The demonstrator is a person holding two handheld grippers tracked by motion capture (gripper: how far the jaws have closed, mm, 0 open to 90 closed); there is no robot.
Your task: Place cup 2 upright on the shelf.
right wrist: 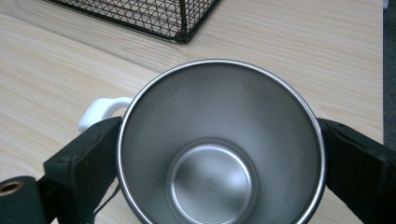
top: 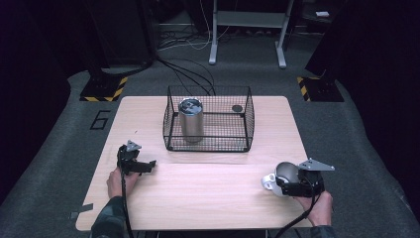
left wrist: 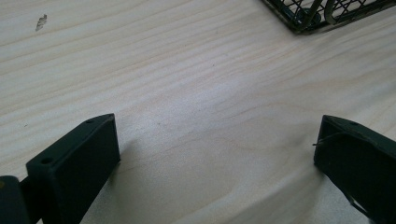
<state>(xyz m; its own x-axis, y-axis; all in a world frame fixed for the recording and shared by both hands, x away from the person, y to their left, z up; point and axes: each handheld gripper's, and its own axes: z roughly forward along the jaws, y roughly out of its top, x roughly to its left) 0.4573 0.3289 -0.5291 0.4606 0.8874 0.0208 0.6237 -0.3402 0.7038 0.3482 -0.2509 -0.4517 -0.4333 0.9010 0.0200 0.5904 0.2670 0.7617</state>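
A steel mug with a white handle sits at the table's front right, its empty inside facing the right gripper view. My right gripper is shut on it, one jaw pressed against each side of the rim. My left gripper stands open low over the bare wood at the front left, with nothing between its jaws. A black wire basket stands at the middle back of the table, holding an upright steel canister.
A small dark disc lies in the basket's far right corner. A corner of the basket shows ahead of each gripper. The light wooden table ends near both hands; grey floor, cables and stands surround it.
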